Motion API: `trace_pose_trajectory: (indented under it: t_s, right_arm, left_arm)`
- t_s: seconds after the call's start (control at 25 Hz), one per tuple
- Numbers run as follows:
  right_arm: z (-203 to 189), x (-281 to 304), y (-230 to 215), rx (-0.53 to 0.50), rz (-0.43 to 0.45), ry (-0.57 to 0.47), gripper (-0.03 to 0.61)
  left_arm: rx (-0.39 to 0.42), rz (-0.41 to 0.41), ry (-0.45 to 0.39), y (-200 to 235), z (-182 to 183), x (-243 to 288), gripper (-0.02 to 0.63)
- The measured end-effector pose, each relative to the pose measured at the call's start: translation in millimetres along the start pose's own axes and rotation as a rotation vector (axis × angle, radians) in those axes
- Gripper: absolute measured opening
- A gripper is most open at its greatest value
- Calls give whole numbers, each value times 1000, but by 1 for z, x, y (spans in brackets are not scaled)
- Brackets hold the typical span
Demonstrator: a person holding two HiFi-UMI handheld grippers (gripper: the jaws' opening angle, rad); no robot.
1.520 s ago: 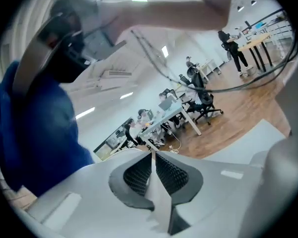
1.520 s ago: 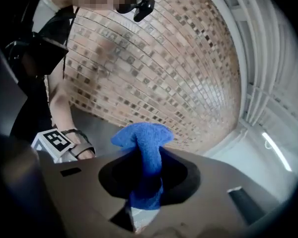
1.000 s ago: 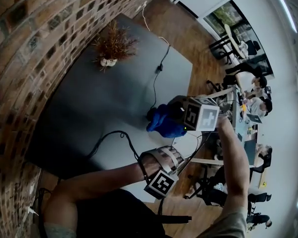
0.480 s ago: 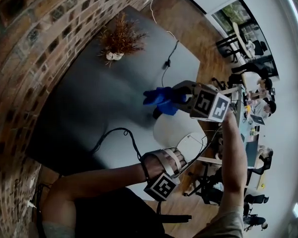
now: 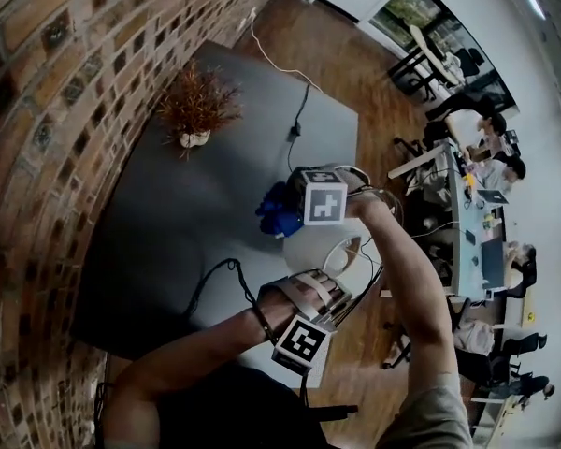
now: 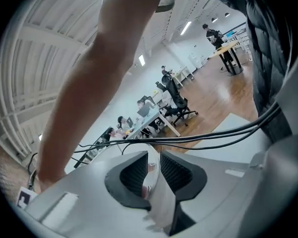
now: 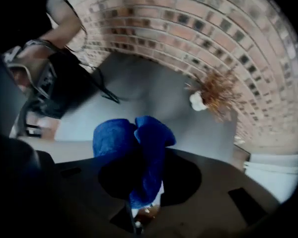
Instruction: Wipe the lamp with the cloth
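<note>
Left gripper [image 6: 154, 168]: jaws have just been opening and now stand slightly apart. The thin white rim of the lamp [image 5: 320, 249] shade runs between the pads, not visibly pinched. The lamp sits at the near edge of the grey bench [image 5: 196, 204], just ahead of the left gripper and below the right gripper [image 7: 145, 168]. Right gripper: points down, jaws clamped on the blue cloth [image 7: 134, 138], which bunches past its fingertips. Contact with the shade cannot be told. Dried plant [image 5: 196, 108] well beyond.

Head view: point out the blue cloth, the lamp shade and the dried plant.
blue cloth [image 5: 276, 215], head view, its bunched folds.
lamp shade [image 5: 310, 249], head view, its white side wall.
dried plant [image 5: 198, 103], head view, middle of its sprigs.
</note>
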State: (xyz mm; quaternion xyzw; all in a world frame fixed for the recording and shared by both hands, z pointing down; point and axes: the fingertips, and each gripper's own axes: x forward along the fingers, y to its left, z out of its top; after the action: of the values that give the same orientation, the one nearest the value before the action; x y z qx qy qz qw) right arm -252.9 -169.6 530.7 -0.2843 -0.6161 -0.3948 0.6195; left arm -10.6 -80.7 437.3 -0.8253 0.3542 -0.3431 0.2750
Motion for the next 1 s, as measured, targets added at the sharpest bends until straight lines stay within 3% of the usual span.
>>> trace_pose_trajectory:
  t_s: [0.08,0.16,0.24,0.28,0.36,0.44,0.56,0.64,0.72,0.88,1.0]
  right_arm:
    - [-33,1,-36,85,-161,44,94]
    - [-62,-19,-56,271,-251,-53,92]
    - [-71,-64,-64,473,-268,-313,92]
    - [-65,-97,-64,520,-256,-488,92]
    - [-47,-163,-53,505,-220,-823,92]
    - [-43,-189,-37,467,-181,-998,92]
    - [-51,-139,-23,508,-89,-955,92]
    - [-62,-107,-28,626,-48,-968,89]
    - [-80,-85,-39,748,-60,-988,89]
    - [-140,-30,-48,989,-192,-880,89]
    - [-194,-2,-33,1124,-368,-693,89]
  left_arm:
    - [-24,13,-11,2,-2,-3,84]
    - [-50,17,-26,5,-6,-9,84]
    - [-71,19,-36,10,-14,-14,83]
    - [-79,21,-37,12,-19,-16,81]
    - [-97,28,-42,18,-29,-21,78]
    - [-125,38,-55,26,-39,-27,75]
    - [-173,42,-84,34,-48,-33,74]
    - [-183,32,-87,34,-50,-34,77]
    - [-188,22,-80,35,-54,-37,78]
    - [-231,14,-81,39,-59,-42,87]
    - [-256,9,-103,43,-62,-45,87]
